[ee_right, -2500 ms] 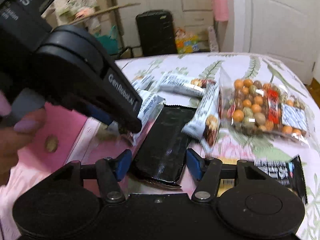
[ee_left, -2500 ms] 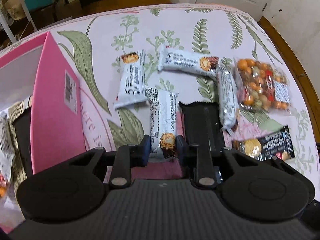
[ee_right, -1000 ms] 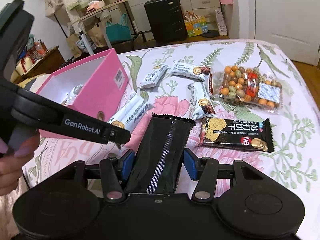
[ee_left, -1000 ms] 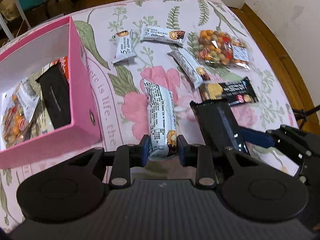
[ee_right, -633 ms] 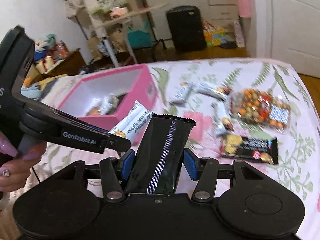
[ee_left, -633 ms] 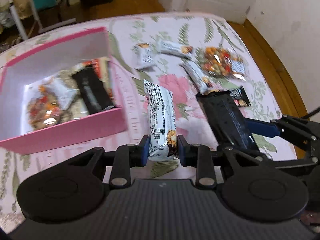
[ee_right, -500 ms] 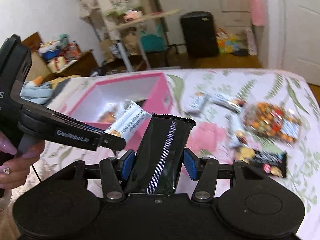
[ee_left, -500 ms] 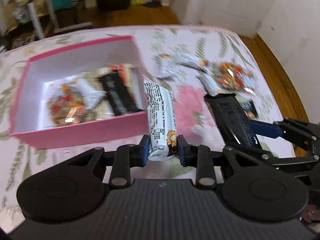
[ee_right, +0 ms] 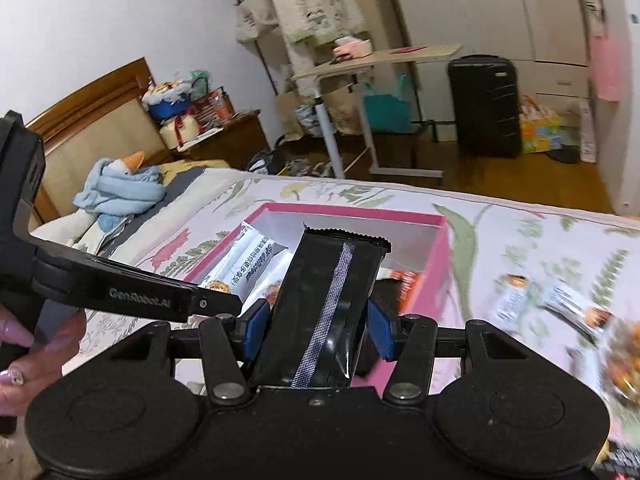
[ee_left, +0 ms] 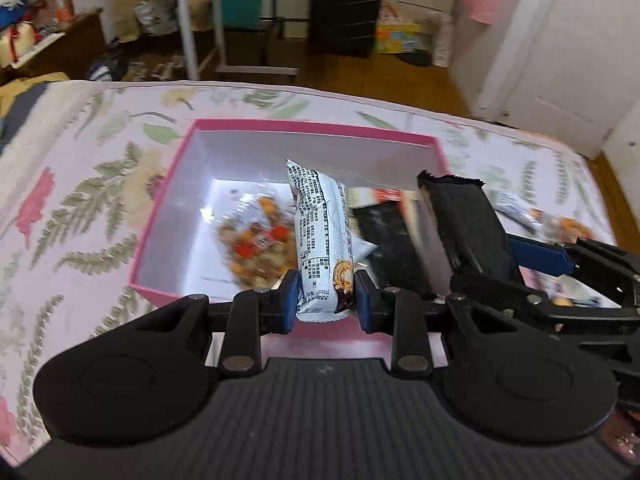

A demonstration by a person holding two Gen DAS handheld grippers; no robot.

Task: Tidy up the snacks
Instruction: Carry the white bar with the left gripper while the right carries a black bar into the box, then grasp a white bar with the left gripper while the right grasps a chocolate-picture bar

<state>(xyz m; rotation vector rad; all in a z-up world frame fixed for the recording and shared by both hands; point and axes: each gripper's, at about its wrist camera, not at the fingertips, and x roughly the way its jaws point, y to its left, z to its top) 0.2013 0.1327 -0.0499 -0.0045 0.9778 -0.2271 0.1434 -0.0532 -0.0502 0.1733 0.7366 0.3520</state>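
Left gripper (ee_left: 326,306): clamped on white snack bar (ee_left: 323,236), over pink box (ee_left: 160,216) on the bed. Right gripper (ee_right: 318,330): clamped on black packet (ee_right: 328,308), at the box's near wall. Risk: crowded grippers collide; packet dropped outside the box

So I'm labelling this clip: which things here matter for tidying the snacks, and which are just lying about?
Job:
- white snack bar
- black packet
- pink box
- loose snacks

Lying about:
- suitcase
- blue cloth
- rolling table
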